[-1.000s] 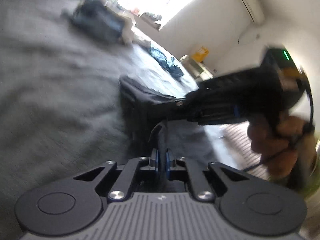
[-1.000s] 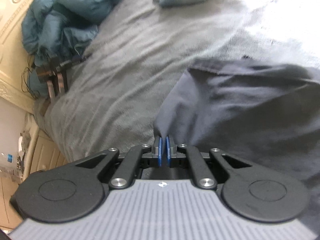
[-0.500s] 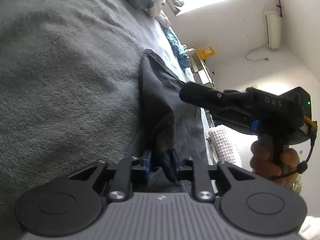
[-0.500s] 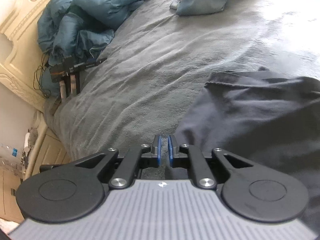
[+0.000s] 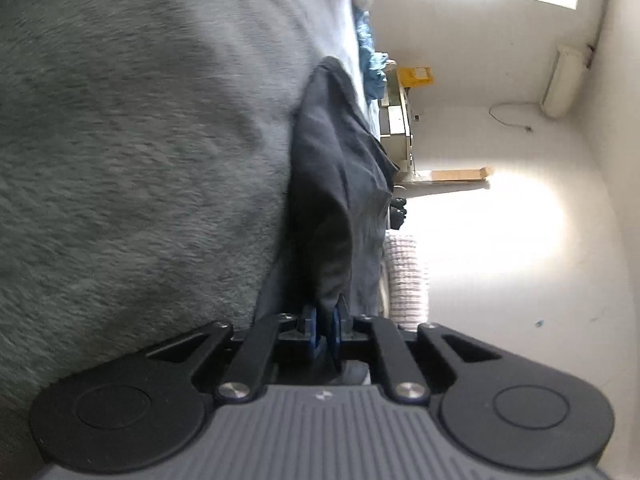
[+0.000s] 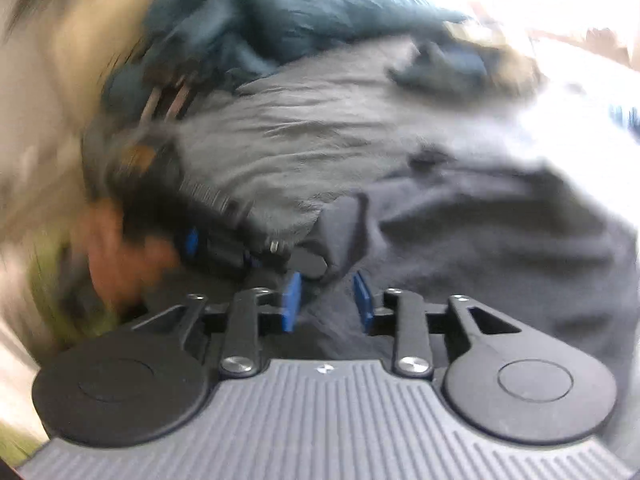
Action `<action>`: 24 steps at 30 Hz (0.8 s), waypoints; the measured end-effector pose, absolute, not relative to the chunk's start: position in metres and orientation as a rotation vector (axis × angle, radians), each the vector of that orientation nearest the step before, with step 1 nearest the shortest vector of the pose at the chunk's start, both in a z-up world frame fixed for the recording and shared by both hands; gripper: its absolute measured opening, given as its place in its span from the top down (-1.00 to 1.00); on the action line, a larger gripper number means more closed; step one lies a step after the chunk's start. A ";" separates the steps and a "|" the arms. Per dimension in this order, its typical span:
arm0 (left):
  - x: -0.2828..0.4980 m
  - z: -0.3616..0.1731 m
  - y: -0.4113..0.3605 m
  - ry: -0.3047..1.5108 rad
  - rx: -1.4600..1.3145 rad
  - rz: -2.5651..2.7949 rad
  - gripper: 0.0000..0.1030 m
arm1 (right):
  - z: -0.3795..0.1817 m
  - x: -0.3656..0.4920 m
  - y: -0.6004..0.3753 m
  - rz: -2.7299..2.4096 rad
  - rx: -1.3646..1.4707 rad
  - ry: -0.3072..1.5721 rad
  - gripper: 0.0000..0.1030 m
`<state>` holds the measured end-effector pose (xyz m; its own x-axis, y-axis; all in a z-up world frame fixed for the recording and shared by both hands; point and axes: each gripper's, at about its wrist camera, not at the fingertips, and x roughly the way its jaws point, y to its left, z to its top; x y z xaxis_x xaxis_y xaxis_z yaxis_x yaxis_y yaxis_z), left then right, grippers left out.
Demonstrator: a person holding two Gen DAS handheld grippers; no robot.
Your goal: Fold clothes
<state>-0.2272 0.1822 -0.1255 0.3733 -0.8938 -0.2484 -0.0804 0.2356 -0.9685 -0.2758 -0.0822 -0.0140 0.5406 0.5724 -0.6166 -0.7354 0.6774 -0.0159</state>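
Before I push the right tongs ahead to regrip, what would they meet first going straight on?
Most likely the dark garment. The right tongs are open and its cloth lies directly ahead between the pads. The left tongs sit just left of that line, pinching the garment's corner. Blur makes depth uncertain.

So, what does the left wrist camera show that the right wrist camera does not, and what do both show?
Only the left wrist view shows the left gripper shut on the dark garment, plus a white wall and a yellow box. Only the right wrist view, which is blurred, shows the right gripper open, a blue quilt and a hand. Both show the dark garment lying on the grey blanket.
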 end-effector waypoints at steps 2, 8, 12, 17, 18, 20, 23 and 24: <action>-0.226 -0.128 0.184 1.063 -1.231 -0.746 0.85 | -0.022 -0.288 -0.071 0.823 -0.428 0.531 0.37; -0.209 -0.124 0.174 1.113 -1.111 -0.734 0.80 | -0.055 -0.270 -0.054 0.855 -0.503 0.597 0.41; -0.216 -0.097 0.169 1.038 -0.937 -0.718 0.19 | -0.055 -0.257 -0.060 0.862 -0.434 0.631 0.41; -0.244 -0.054 0.159 0.897 -0.652 -0.634 -0.14 | -0.054 -0.262 -0.061 0.860 -0.436 0.601 0.38; -0.249 -0.048 0.155 0.880 -0.597 -0.615 -0.12 | -0.056 -0.265 -0.061 0.859 -0.433 0.594 0.38; -0.260 -0.041 0.148 0.846 -0.502 -0.587 -0.01 | -0.056 -0.268 -0.063 0.854 -0.420 0.580 0.38; -0.279 -0.031 0.140 0.801 -0.382 -0.538 0.16 | -0.055 -0.275 -0.066 0.835 -0.424 0.558 0.38; -0.285 -0.029 0.135 0.782 -0.345 -0.523 0.18 | -0.055 -0.276 -0.067 0.826 -0.426 0.552 0.38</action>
